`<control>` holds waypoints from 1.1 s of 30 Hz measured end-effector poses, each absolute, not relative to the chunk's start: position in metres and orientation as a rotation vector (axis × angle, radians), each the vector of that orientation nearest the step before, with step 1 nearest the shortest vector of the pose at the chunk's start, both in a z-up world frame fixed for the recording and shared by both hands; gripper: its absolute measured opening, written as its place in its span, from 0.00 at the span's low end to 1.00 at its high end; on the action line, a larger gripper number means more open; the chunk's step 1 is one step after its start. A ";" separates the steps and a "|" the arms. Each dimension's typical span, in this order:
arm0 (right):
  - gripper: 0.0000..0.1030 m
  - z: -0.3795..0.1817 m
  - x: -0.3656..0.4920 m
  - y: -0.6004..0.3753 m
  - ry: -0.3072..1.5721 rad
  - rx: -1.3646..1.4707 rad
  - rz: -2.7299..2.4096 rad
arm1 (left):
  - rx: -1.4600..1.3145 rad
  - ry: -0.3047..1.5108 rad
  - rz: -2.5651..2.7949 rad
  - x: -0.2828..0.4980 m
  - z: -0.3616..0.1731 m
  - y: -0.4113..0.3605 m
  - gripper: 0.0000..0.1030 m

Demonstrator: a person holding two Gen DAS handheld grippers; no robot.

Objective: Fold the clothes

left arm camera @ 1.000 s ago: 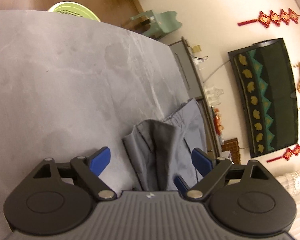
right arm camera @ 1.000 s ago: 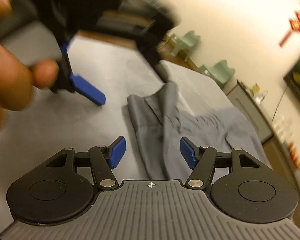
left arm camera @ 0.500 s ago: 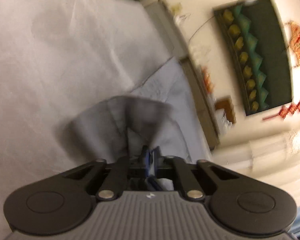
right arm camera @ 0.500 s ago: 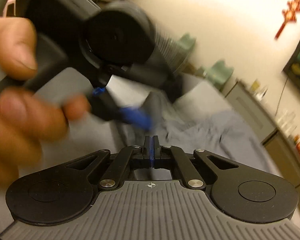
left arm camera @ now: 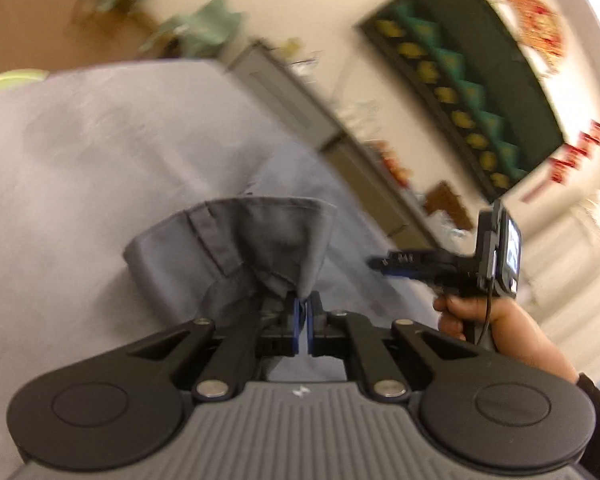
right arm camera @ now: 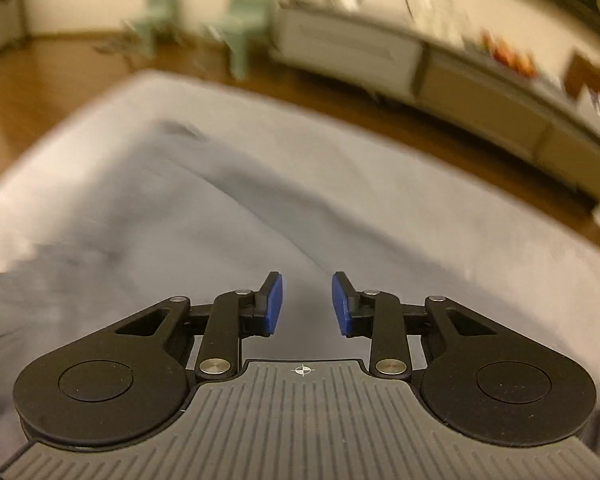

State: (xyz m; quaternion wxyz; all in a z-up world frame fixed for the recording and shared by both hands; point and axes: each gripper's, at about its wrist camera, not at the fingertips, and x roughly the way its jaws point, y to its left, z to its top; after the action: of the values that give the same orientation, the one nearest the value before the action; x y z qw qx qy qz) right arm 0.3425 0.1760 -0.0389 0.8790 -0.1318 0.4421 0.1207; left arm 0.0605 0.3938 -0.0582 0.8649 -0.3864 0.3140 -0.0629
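1. The left tool [left arm camera: 301,316] is clamped on a raised fold of the grey garment [left arm camera: 236,248], which lies on the grey desk [left arm camera: 80,168].
2. The right tool [right arm camera: 307,304], jaws opening and holding nothing, hovers over blurred cloth to the garment's right.
3. Nothing blocks it.

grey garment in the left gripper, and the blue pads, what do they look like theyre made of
Grey garment: looks like thin woven cloth, matte; it drapes in soft folds and shows a stitched seam. The exact fibre cannot be told.

Blue pads on the right gripper, whose jaws are opening with nothing between them: probably rubber or soft plastic, matte, on black plastic fingers.
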 end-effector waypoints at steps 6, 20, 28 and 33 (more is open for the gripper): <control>0.42 -0.027 0.300 0.192 0.807 -0.286 0.300 | -1.049 0.652 0.000 0.049 -0.083 0.454 0.52; 0.07 -0.072 0.088 0.322 0.517 -0.820 0.796 | -1.128 0.648 -0.073 0.047 -0.083 0.468 0.85; 0.01 -0.049 0.097 0.302 0.531 -0.683 0.856 | -1.074 0.659 -0.202 0.065 -0.079 0.436 0.99; 0.47 -0.056 0.095 0.283 0.567 -0.732 0.989 | -0.968 0.761 -0.128 0.076 -0.092 0.429 0.04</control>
State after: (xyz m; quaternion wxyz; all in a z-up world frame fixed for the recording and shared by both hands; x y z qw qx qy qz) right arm 0.0955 0.2835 -0.0561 0.7792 -0.3384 0.2623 0.4577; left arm 0.0763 0.4292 -0.0920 0.8146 -0.4536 0.3565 -0.0598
